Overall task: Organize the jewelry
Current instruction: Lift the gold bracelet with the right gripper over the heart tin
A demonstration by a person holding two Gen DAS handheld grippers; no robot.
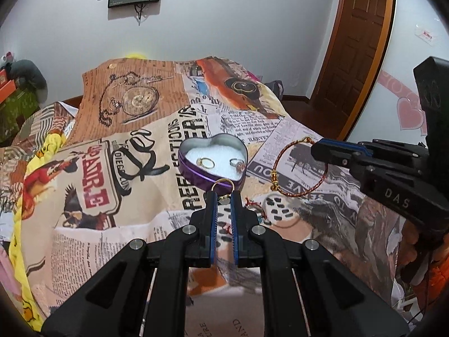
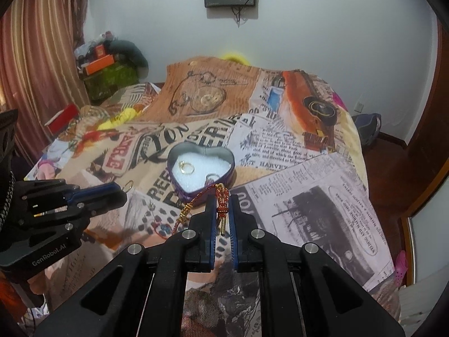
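A purple heart-shaped tin [image 1: 193, 168] [image 2: 172, 175] with a white lining sits on the printed bedspread and holds a gold ring [image 1: 206, 163] [image 2: 186, 167] and a stone ring [image 1: 238, 164]. My left gripper [image 1: 223, 196] is shut on a gold ring [image 1: 222, 182] just in front of the tin; it shows at the left in the right wrist view [image 2: 123, 189]. My right gripper [image 2: 221, 199] is shut on a red and gold cord bracelet [image 2: 221, 196], held right of the tin [image 1: 297, 165].
A small red piece of jewelry [image 1: 254, 206] [image 2: 162, 229] lies on the bedspread [image 1: 140, 146] [image 2: 308, 182] near the grippers. Clutter and boxes [image 2: 106, 64] stand at the far left by a curtain. A wooden door [image 1: 356, 42] is to the right.
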